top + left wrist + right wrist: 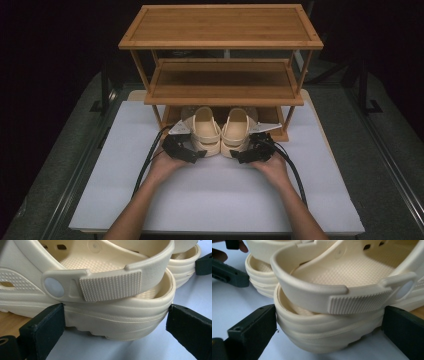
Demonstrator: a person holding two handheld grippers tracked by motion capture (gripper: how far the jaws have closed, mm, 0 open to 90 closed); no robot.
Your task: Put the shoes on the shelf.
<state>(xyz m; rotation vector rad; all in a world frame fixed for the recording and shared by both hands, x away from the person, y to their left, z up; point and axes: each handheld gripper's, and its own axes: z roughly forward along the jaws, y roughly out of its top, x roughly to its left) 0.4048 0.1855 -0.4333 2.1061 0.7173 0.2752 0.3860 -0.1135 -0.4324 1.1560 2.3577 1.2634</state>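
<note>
Each open claw [200, 154] [239, 157] brackets 1 clog's [205, 131] [235, 132] heel.

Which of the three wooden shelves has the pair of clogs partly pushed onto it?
The bottom shelf: the cream clogs have their toes on it, heels out on the white table; the upper shelves are bare.

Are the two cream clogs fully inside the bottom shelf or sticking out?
Sticking out. The clogs have toes under the rack, heels on the white mat.
</note>
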